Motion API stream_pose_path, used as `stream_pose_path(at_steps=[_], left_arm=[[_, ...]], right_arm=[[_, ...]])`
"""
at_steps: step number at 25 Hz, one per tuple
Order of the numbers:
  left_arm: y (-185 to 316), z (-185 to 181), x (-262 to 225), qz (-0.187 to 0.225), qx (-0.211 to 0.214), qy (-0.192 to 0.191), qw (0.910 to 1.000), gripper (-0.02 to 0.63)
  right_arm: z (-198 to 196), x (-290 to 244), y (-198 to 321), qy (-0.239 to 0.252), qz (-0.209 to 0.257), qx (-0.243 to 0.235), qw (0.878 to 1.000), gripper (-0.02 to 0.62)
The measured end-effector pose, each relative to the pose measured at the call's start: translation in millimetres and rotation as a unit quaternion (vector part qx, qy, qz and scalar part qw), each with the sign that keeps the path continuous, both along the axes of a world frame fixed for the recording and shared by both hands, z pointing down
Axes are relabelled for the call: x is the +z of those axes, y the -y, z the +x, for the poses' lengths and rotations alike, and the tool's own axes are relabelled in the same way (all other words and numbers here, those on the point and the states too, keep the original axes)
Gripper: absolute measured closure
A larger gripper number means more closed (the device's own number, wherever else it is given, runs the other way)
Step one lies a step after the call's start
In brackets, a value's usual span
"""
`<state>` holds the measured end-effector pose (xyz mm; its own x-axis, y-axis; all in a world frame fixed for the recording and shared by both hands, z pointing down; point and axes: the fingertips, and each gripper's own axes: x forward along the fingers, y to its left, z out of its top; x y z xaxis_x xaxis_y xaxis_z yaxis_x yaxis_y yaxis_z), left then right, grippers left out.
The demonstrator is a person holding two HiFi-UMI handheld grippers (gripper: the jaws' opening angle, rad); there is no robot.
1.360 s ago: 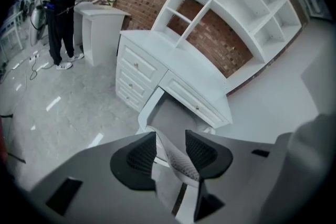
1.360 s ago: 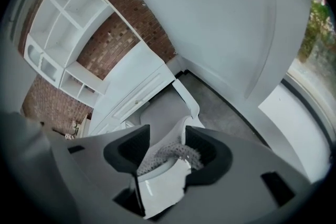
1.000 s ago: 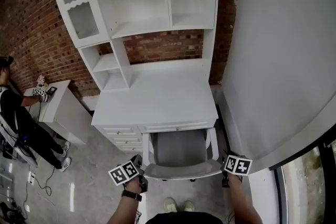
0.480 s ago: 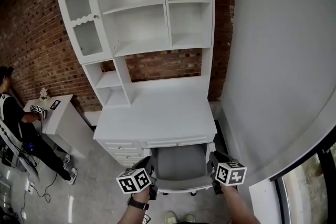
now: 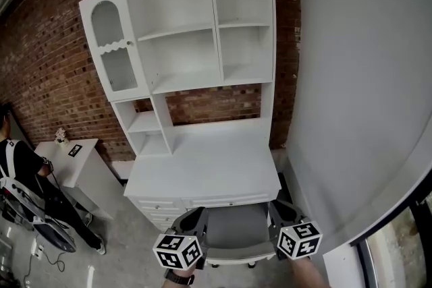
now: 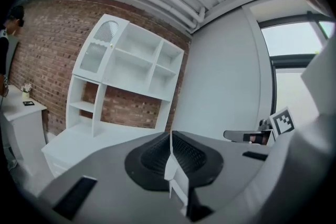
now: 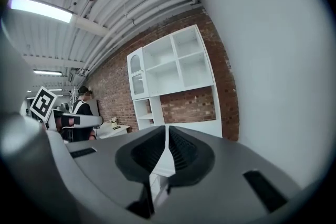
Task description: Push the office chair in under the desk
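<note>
The grey office chair (image 5: 233, 231) stands with its seat partly under the white desk (image 5: 202, 165), its back toward me. My left gripper (image 5: 194, 218) hovers by the chair's left side and my right gripper (image 5: 278, 207) by its right side, both raised and pointing at the desk. Neither touches the chair. In the left gripper view the gripper (image 6: 170, 150) has its jaws together with nothing between them. The gripper (image 7: 166, 145) in the right gripper view shows the same. Both pairs of jaws have just been closing on nothing.
A white hutch (image 5: 182, 30) with open shelves rises from the desk against a brick wall. A grey wall (image 5: 358, 77) runs along the right. At the left a person (image 5: 20, 172) stands by a small white table (image 5: 71, 158).
Both grippers have risen from the chair back's corners and their jaws have come together. My view has tilted up toward the hutch. The person at the left has stepped back from the small table.
</note>
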<state>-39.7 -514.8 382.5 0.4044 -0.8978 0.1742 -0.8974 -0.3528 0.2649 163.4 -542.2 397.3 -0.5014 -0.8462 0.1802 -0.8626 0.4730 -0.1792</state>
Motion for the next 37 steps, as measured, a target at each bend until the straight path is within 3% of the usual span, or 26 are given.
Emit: stream_pose_path(at_steps=[6,13,37], left_arm=[[-10.8,5.8,-22.1,0.033,0.012,0.003,0.9994,0.594],[-12.3,5.5,-17.5,0.034,0.016,-0.013,0.9992,0.600],[-14.8,0.3,-11.5,0.041,0.012,0.014,0.9990,0.600]], right_arm=[[-7.8,-31.0,-6.1,0.004,0.041,-0.006,0.999,0.586],[-11.8,-37.6,-10.2,-0.014,0.051,-0.010,0.999,0.592],[-25.6,-30.8,-17.8,-0.029,0.061,-0.019,0.998,0.592]])
